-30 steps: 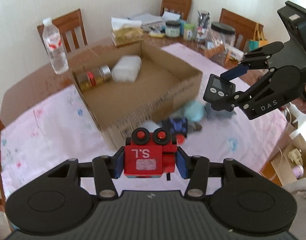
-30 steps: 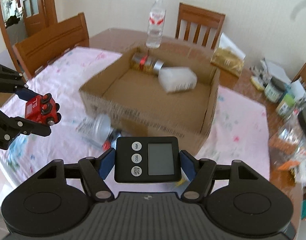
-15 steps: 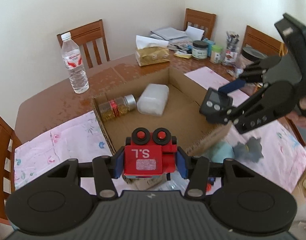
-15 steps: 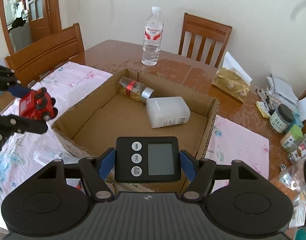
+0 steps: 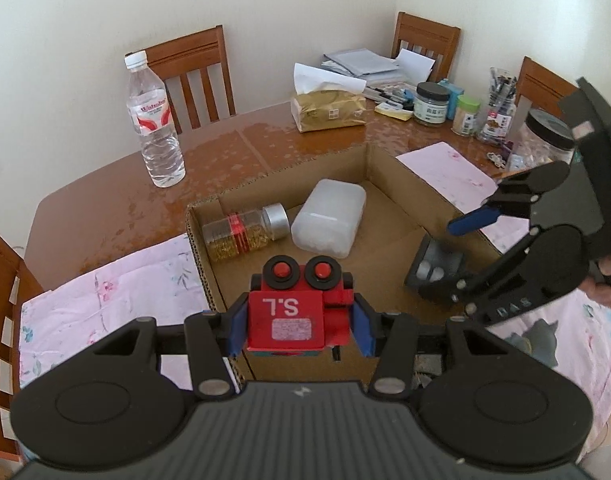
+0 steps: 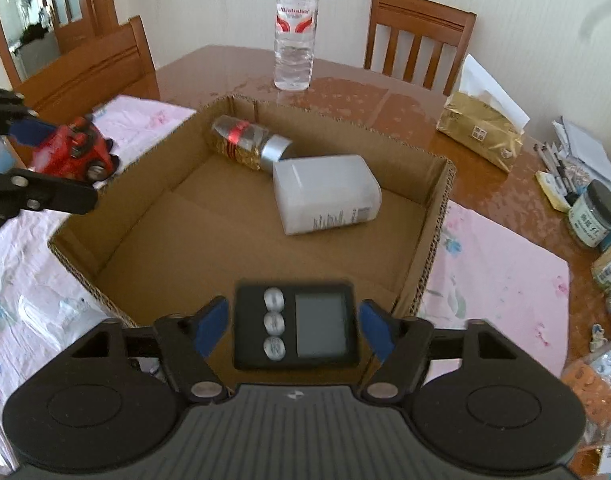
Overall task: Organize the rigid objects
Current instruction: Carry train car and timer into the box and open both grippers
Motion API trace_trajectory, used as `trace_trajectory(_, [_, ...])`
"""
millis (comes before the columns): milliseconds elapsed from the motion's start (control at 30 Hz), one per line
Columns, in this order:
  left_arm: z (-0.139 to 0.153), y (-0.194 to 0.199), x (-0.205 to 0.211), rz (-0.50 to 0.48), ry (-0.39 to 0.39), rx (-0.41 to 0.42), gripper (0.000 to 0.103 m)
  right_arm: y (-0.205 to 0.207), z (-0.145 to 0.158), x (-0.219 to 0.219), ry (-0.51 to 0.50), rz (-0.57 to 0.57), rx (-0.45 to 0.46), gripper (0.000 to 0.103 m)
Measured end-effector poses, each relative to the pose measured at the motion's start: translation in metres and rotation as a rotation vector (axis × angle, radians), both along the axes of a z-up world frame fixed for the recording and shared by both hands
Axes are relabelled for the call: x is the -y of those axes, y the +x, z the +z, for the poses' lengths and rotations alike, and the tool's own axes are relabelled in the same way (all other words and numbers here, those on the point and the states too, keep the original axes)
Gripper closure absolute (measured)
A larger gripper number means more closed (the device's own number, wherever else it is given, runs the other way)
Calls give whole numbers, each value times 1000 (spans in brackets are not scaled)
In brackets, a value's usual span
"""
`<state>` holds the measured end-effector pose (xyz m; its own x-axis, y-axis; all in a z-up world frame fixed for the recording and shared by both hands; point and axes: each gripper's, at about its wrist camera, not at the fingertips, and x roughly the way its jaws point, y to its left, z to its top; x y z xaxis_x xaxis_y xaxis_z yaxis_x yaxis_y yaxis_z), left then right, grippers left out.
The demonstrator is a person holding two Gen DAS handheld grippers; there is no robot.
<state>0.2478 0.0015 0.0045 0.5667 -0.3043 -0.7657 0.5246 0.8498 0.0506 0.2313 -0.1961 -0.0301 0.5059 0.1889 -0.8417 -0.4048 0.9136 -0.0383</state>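
A red toy robot block [image 5: 293, 312] marked "S.L" sits between the blue pads of my left gripper [image 5: 299, 330], which is shut on it over the near wall of the open cardboard box [image 5: 281, 170]. My right gripper [image 6: 293, 324] hangs over the box's right side with its jaws opening. The black digital timer [image 6: 297, 328] is between them, blurred, with a gap on each side to the pads. In the left wrist view the timer [image 5: 435, 270] shows tilted below the right gripper [image 5: 461, 256]. A spice jar [image 6: 245, 144] and a white plastic container [image 6: 325, 192] lie in the box.
A water bottle [image 5: 155, 120] and a tissue pack [image 5: 329, 110] stand behind the box on the wooden table. Jars and stationery [image 5: 431, 104] crowd the back right. Pink cloth [image 5: 117, 292] covers the near table. Wooden chairs ring the table.
Both grippers moved forward over the box. The right jaws spread apart and the timer came free of the pads. The left gripper kept its hold on the red toy.
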Motion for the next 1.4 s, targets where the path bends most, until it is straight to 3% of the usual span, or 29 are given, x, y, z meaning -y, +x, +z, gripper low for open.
trace_trajectory(33, [-1, 2, 1, -1, 2, -1, 52, 0, 2, 1, 12, -10, 13, 4])
trace_trajectory(67, [-2, 5, 3, -2, 5, -3, 52, 1, 5, 2, 23, -17, 26, 0])
trace_trajectory(533, [-24, 58, 22, 5, 56, -9, 52, -29, 44, 7, 60, -120, 120, 0])
trace_trajectory(600, [-24, 63, 22, 23, 56, 14, 44, -33, 44, 8, 42, -125, 125, 0])
trace_trajectory(667, [-22, 66, 21, 47, 52, 43, 1, -35, 43, 10, 23, -132, 124, 0])
trace_trajectory(733, [-20, 63, 19, 72, 45, 82, 1, -38, 40, 12, 0, -146, 124, 0])
trace_trajectory(833, [-18, 58, 14, 81, 17, 67, 1, -41, 36, 15, -11, -171, 121, 0])
trace_trajectory(1400, [-28, -32, -7, 205, 47, 64, 1, -71, 14, 27, -8, -311, 80, 0])
